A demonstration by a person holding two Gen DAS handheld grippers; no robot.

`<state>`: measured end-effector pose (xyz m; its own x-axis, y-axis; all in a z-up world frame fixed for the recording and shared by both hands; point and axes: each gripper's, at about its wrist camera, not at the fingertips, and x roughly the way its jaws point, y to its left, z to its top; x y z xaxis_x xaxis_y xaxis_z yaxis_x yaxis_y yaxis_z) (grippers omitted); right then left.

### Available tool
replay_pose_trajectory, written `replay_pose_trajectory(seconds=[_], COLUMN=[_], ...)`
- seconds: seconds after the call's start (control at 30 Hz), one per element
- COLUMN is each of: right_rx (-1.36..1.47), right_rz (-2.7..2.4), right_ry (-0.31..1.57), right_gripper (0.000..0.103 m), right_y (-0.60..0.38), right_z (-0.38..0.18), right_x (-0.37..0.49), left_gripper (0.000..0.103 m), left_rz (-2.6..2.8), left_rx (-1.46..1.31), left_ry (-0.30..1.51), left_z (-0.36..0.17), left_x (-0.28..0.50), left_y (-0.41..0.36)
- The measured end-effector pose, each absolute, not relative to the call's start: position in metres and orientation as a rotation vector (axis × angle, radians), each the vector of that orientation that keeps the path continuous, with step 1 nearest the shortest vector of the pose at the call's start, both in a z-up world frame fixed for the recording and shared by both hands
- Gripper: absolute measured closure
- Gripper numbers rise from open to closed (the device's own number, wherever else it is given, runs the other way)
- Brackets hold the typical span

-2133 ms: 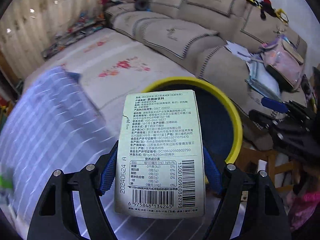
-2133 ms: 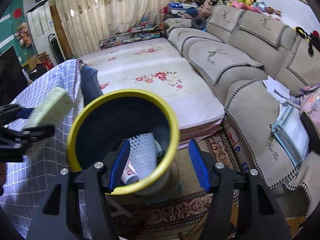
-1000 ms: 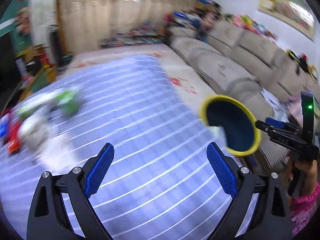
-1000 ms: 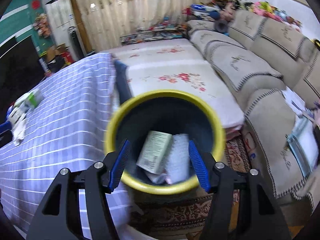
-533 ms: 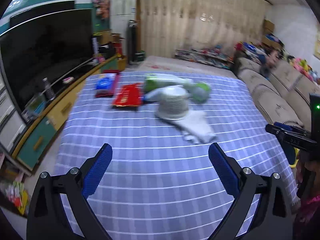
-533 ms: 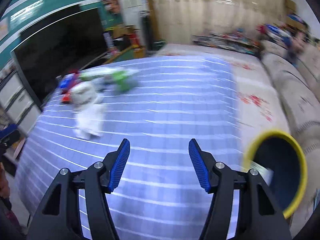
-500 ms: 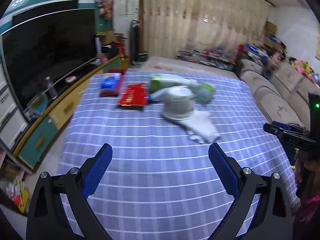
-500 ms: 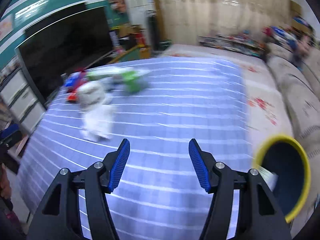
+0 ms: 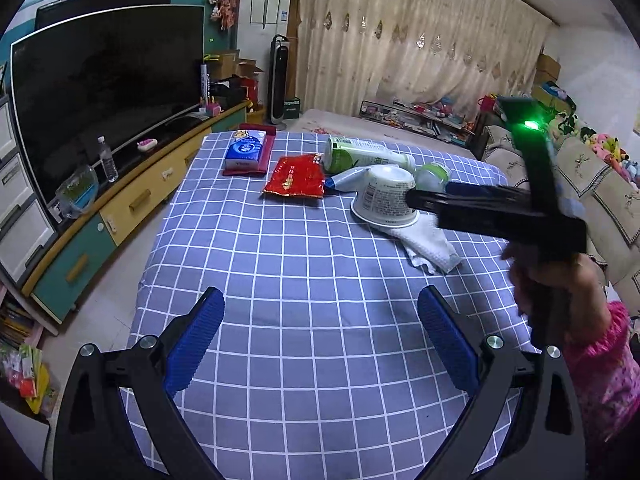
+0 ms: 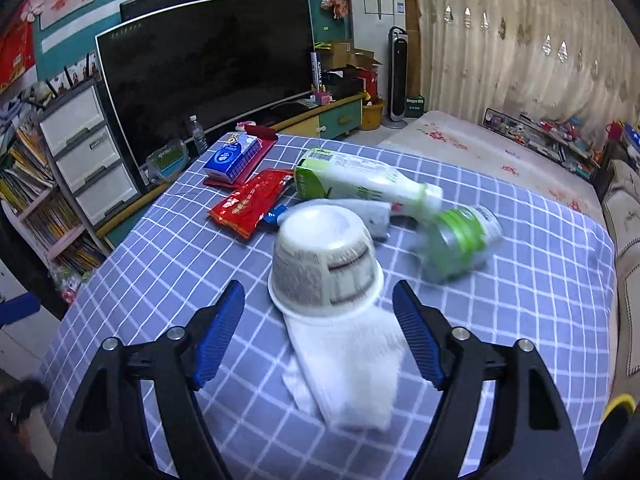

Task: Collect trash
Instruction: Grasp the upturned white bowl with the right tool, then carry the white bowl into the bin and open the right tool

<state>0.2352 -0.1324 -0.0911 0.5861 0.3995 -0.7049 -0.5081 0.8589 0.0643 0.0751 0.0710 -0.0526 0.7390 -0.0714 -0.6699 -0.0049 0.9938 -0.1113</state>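
The left claw (image 9: pixel 320 336), which gripped a carton seconds ago, now gapes empty; the right claw (image 10: pixel 319 330) has left the bin, open, straddling the white cloth (image 10: pixel 344 364) before the upturned cup (image 10: pixel 326 260); behind it, bottles (image 10: pixel 360 186) wait on the bench (image 10: pixel 540 280).

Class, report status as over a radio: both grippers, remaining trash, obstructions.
Left gripper open, empty. Right gripper open, nearing upturned white paper bowl on crumpled white tissue. Bottles, red wrapper beyond. Nothing blocking.
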Motion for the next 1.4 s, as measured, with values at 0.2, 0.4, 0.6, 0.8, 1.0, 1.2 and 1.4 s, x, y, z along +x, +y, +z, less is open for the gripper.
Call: replay_pose_trajectory(seconds=[0.2, 0.4, 0.6, 0.8, 1.0, 1.2, 1.4], right_rx=[-0.158, -0.163, -0.174, -0.186, -0.174, -0.13, -0.117], right_rz=[0.492, 0.476, 0.465, 0.473, 0.464, 0.493, 0.519], right_ry=[0.818, 0.833, 0.848, 0.871, 0.859, 0.844, 0.809], right_gripper=[0.028, 0.028, 0.028, 0.025, 0.025, 0.025, 0.025], right_y=[-0.116, -0.105, -0.101, -0.097, -0.098, -0.108, -0.127], right_z=[-0.109, -0.119, -0.126, -0.134, -0.134, -0.118, -0.094], right_x=[0.261, 0.275, 0.282, 0.287, 0.286, 0.271, 0.234], left_gripper=[0.007, 0.007, 0.007, 0.007, 0.007, 0.007, 0.007], left_rz=[-0.051, -0.062, -0.077, -0.088, -0.084, -0.088, -0.095], left_rx=[-0.109, -0.107, -0.103, -0.089, -0.087, -0.091, -0.091], left_ry=[0.746, 0.755, 0.766, 0.764, 0.76, 0.767, 0.77], left_z=[-0.056, -0.059, -0.064, -0.063, -0.06, -0.062, -0.064], left_x=[0.077, 0.081, 0.084, 0.082, 0.078, 0.078, 0.078], left_y=[0.071, 0.068, 0.062, 0.055, 0.054, 0.054, 0.052])
